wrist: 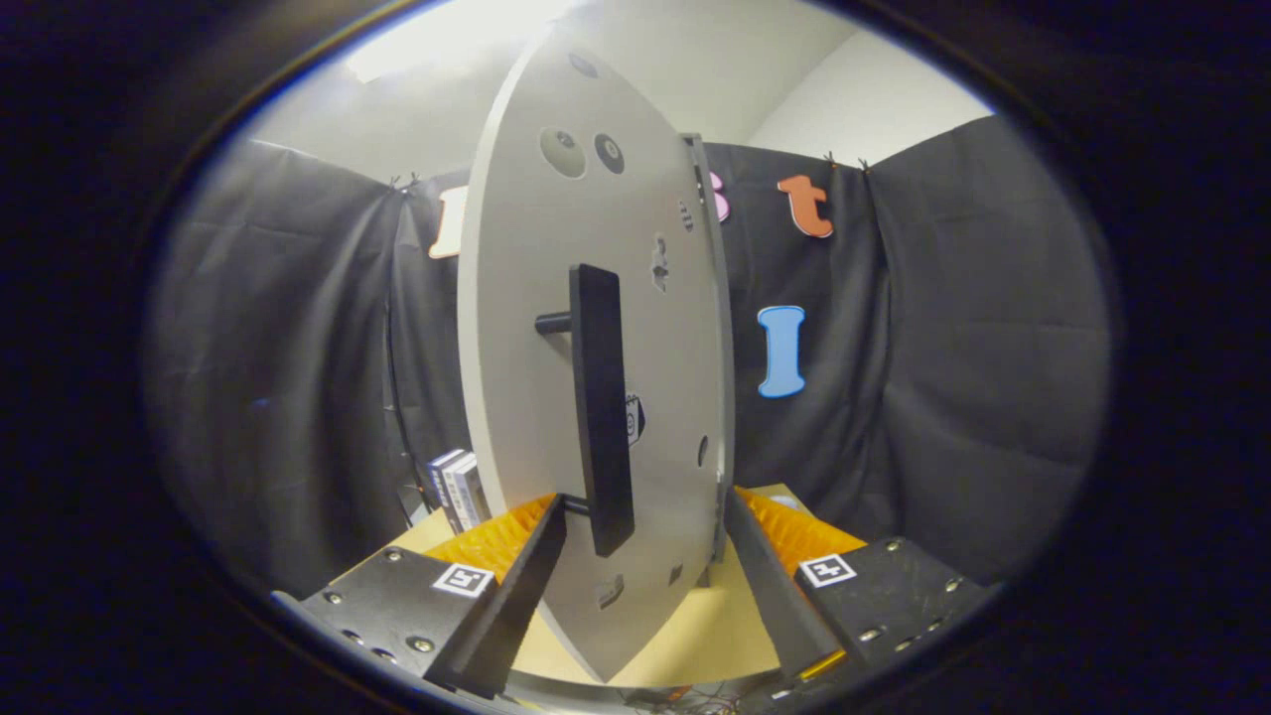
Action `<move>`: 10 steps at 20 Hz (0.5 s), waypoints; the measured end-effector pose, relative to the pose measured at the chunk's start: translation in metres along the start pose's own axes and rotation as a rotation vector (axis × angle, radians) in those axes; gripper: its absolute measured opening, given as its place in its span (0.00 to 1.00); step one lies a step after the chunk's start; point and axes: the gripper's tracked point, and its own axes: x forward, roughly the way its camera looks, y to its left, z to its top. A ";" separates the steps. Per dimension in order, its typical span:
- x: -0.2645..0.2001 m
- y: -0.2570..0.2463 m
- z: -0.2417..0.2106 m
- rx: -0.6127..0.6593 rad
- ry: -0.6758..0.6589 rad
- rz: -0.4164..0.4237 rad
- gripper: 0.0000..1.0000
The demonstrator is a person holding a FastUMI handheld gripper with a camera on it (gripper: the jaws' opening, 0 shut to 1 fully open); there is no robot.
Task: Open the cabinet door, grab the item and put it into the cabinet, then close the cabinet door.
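Cabinet door (541,328), a pale grey flat panel, is seen standing edge-near between the fingers of the gripper (645,516), which are spread wide to either side of it with neither pressed on it. Close in, the left finger (516,586) is brought up against the lower end of the long black bar handle (603,407); whether it actually touches the handle's lower post cannot be told. The right finger (770,586) is held clear, just past the door's free edge. The spread is judged to let the panel and handle be straddled so the door can be swung by a push on the handle. The handle's long axis runs upright, parallel to the door's height, and it is carried off the panel on short round posts. The door is taken to be part-way through a swing, which would fit an opening or a closing alike. Beneath lies the light wooden table (695,636). Further back, beside the door's left edge, a small boxed item (457,487) stands upright on the table, near the black cloth wall (943,348).
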 end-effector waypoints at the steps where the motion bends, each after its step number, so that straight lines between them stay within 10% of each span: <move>1: 0.002 0.006 0.000 0.017 -0.001 0.017 0.96; 10: 0.045 0.056 -0.004 0.038 0.015 0.139 1.00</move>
